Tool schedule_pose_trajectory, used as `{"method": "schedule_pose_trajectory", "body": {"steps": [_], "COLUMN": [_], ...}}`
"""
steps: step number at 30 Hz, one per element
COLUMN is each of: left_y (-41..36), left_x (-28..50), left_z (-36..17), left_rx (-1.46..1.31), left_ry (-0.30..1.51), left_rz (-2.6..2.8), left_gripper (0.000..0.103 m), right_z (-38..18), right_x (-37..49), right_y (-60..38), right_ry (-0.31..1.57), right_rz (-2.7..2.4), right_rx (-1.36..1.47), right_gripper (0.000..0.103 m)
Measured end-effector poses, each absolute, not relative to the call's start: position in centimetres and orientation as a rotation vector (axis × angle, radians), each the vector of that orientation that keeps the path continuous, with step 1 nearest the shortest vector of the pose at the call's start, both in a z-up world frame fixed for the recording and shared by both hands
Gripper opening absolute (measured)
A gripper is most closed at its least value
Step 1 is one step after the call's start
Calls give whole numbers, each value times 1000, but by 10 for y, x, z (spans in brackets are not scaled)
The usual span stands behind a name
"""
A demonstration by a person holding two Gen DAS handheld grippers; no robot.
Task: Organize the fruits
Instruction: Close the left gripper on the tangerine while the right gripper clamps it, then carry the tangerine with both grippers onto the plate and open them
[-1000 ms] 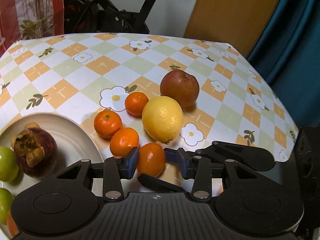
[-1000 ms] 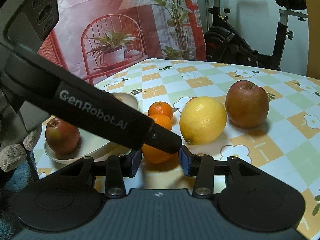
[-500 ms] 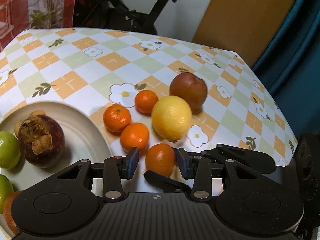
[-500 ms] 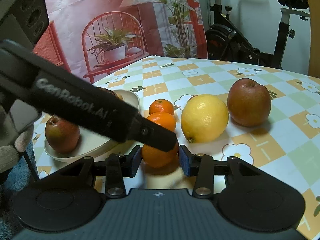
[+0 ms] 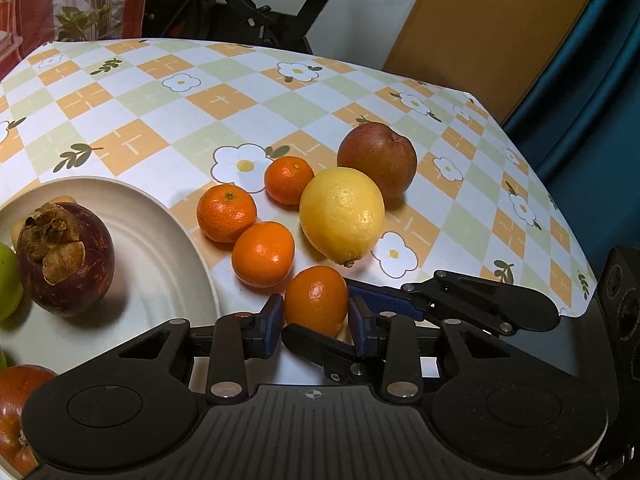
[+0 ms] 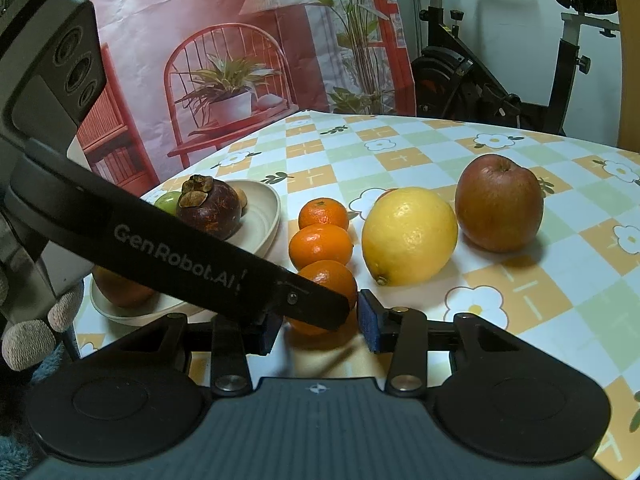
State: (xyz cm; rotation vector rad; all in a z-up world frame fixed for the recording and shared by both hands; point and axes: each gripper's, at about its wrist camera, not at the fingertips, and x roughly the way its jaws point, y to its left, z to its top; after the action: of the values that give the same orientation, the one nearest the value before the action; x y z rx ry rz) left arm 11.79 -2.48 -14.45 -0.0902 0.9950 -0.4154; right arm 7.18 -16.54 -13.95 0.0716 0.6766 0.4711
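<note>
A: Containers, from the left?

B: One cream ceramic plate [image 5: 188, 236], the landmark. On it: a dark purple mangosteen with a dry brown calyx [image 5: 64, 258], a green round fruit [image 5: 8, 278] at its left, and a red apple [image 5: 16, 408] at the plate's near edge.

A: And right of the plate?

B: Four small orange mandarins on the cloth: two [image 5: 226, 212] [image 5: 289, 179] farther back, one [image 5: 263, 254] just beside the rim, and the nearest mandarin [image 5: 316, 300]. Farther right, a large yellow lemon [image 5: 342, 214], then a red-brown apple [image 5: 378, 158].

A: The claws?

B: The left gripper [image 5: 315, 322] has just been closing; its blue pads flank the nearest mandarin, seemingly touching. The right gripper [image 6: 318, 326] sits at the same fruit, jaws parted, not pressing.

A: Surface and room?

B: A table under an orange, green and white checked floral cloth [image 5: 168, 120]; behind it a black exercise bike [image 6: 500, 76] and a red printed backdrop [image 6: 200, 40].
</note>
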Motion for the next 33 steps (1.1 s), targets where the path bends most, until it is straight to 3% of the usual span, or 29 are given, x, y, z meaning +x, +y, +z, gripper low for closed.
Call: {"method": "schedule_pose_trajectory", "body": {"steps": [17,33], "left_y": [-24,39], "left_x": [105,71], "left_z": [-130,-108], "left_rx": [-38,-116], "left_ry": [961,937], "left_rz": [-416,-313], "left_gripper": [37,37], "right_z": [-134,-109], "right_x": [66,56], "right_y": [-163,-114], "right_ry": [647,605], "right_rz": [484,627], "right_rx": [55,-14], "right_gripper": [43,43]}}
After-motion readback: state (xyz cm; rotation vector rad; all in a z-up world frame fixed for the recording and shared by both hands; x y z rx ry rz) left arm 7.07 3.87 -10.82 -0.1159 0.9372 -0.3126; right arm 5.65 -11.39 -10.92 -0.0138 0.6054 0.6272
